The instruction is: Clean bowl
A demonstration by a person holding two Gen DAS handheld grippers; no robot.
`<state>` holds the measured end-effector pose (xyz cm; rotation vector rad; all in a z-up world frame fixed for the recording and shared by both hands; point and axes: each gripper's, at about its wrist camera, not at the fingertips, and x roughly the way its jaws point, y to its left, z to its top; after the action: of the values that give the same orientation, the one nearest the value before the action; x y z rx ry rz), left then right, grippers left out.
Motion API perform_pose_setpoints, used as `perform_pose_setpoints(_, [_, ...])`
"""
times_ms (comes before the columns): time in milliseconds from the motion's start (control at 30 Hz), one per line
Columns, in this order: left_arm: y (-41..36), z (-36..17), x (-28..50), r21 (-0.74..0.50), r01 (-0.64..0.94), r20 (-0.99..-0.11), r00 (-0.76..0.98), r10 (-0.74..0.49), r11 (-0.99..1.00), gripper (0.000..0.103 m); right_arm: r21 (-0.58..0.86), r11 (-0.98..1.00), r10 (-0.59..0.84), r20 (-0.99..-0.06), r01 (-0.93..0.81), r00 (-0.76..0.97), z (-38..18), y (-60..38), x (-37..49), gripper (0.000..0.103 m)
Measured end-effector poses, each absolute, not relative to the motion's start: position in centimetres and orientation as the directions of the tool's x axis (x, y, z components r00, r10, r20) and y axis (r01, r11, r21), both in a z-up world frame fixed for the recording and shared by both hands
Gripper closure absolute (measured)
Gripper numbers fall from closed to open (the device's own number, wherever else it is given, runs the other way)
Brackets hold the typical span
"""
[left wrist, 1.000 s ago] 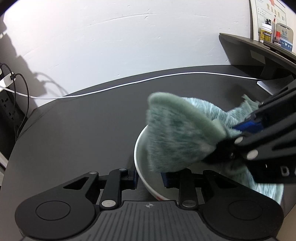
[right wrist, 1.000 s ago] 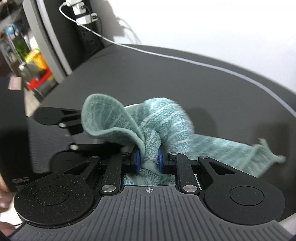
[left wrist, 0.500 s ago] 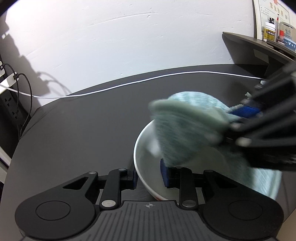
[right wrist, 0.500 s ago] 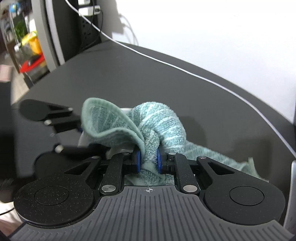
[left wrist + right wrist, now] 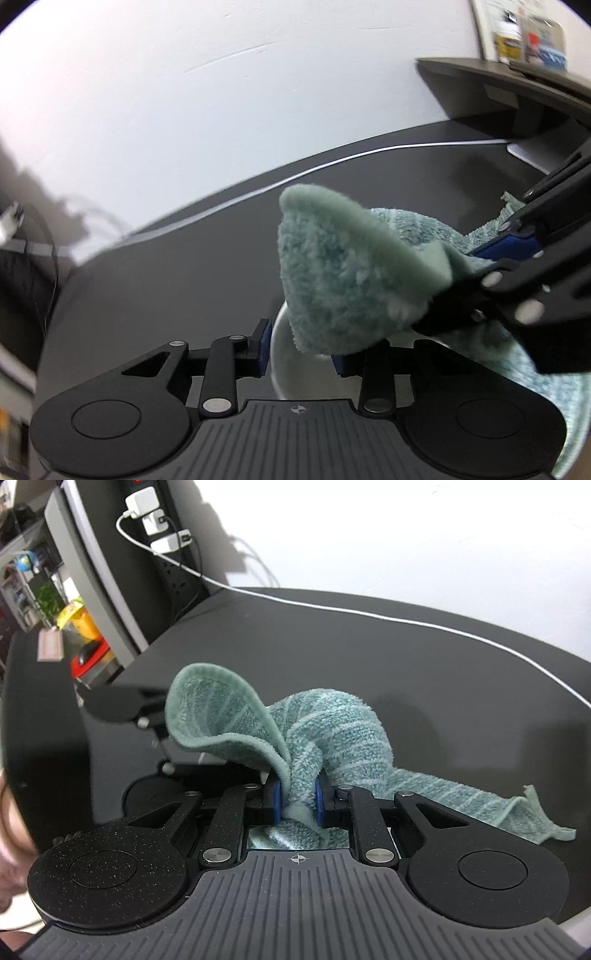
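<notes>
Since half a second ago our left camera has dropped lower and closer, so the green towel (image 5: 343, 280) now looks much bigger and hides more of the bowl (image 5: 295, 362). Our right gripper (image 5: 297, 801) is squeezed tight on a bunch of the towel, with the blue pads (image 5: 273, 801) pressing it from both sides. From there the towel (image 5: 325, 731) puffs up in a hump, one flap curls over to the left, and a long tail lies out to the right on the dark table (image 5: 406, 657). Our left gripper (image 5: 299, 350) has its two blue pads apart, one on each side of the bowl's near rim, and we cannot tell if they touch it. The white bowl sits on the table right in front of the left gripper, under the towel, and only a small piece of its inside shows. Farther out, a thin white cable (image 5: 369, 613) runs across the table by the white wall (image 5: 221, 92). A black power strip (image 5: 166, 554) with white plugs hangs at the far left.
</notes>
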<state>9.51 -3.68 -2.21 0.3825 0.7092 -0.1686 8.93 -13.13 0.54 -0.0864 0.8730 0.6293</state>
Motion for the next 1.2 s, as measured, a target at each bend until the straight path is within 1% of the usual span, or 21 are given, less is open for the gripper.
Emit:
perform_pose_setpoints(33, [-3.7, -2.3, 9.6, 0.283, 0.296, -0.663, 0.748, -0.037, 0.912, 0.067, 0.175, 0.817, 0.478, -0.737, -0.549, 0.478, 0.7, -13.3, 8.9, 0.085])
perform_pose_setpoints(100, [-3.4, -2.2, 9.4, 0.274, 0.295, -0.67, 0.741, -0.038, 0.915, 0.077, 0.16, 0.817, 0.473, -0.735, -0.554, 0.485, 0.9, -13.3, 9.0, 0.085])
perform_pose_setpoints(200, [-3.0, -2.2, 8.5, 0.273, 0.264, -0.686, 0.727, -0.005, 0.925, 0.085, 0.147, 0.816, 0.469, -0.733, -0.56, 0.492, 1.1, -12.9, 9.8, 0.085])
perform_pose_setpoints(233, [-2.9, -2.2, 8.1, 0.274, 0.251, -0.689, 0.725, 0.007, 0.928, 0.086, 0.151, 0.81, 0.476, -0.733, -0.566, 0.486, 1.2, -12.5, 10.1, 0.085])
perform_pose_setpoints(267, [-2.6, -2.1, 7.9, 0.249, 0.216, -0.696, 0.718, 0.02, 0.944, 0.087, 0.155, 0.8, 0.486, -0.734, -0.58, 0.475, 1.2, -11.9, 10.6, 0.085])
perform_pose_setpoints(367, [-2.4, -2.1, 7.4, 0.238, 0.171, -0.696, 0.717, 0.045, 0.956, 0.088, 0.135, 0.771, 0.492, -0.748, -0.623, 0.446, 0.7, -9.5, 11.6, 0.085])
perform_pose_setpoints(533, [-2.8, -2.2, 7.5, 0.237, 0.139, -0.69, 0.72, 0.066, 0.961, 0.087, -0.025, 0.761, 0.406, -0.762, -0.649, 0.505, -0.4, -6.6, 12.3, 0.086])
perform_pose_setpoints(667, [-2.8, -2.3, 7.5, 0.232, 0.124, -0.69, 0.72, 0.073, 0.965, 0.085, -0.124, 0.771, 0.339, -0.751, -0.625, 0.567, 0.0, -7.4, 10.8, 0.087])
perform_pose_setpoints(733, [-2.8, -2.2, 7.5, 0.228, 0.126, -0.691, 0.72, 0.069, 0.966, 0.084, -0.105, 0.778, 0.341, -0.758, -0.619, 0.556, 0.2, -8.4, 10.2, 0.087])
perform_pose_setpoints(867, [-2.7, -2.3, 7.5, 0.215, 0.128, -0.691, 0.72, 0.059, 0.968, 0.083, 0.047, 0.781, 0.418, -0.781, -0.623, 0.465, 0.6, -10.4, 9.6, 0.085])
perform_pose_setpoints(933, [-2.8, -2.4, 7.4, 0.214, 0.128, -0.69, 0.722, 0.057, 0.968, 0.082, 0.085, 0.773, 0.441, -0.785, -0.629, 0.435, 0.5, -10.2, 9.8, 0.086])
perform_pose_setpoints(1033, [-2.9, -2.4, 7.3, 0.213, 0.127, -0.69, 0.722, 0.057, 0.969, 0.082, 0.063, 0.77, 0.441, -0.772, -0.635, 0.457, 0.7, -8.8, 10.4, 0.086])
perform_pose_setpoints(1100, [-2.4, -2.4, 7.4, 0.166, 0.12, -0.706, 0.707, 0.033, 0.979, 0.081, -0.002, 0.778, 0.408, -0.759, -0.629, 0.508, 0.9, -7.8, 11.0, 0.086])
perform_pose_setpoints(1200, [-2.3, -2.3, 7.4, 0.163, 0.114, -0.709, 0.704, 0.036, 0.98, 0.081, -0.056, 0.791, 0.359, -0.763, -0.609, 0.537, 0.7, -7.3, 12.0, 0.086])
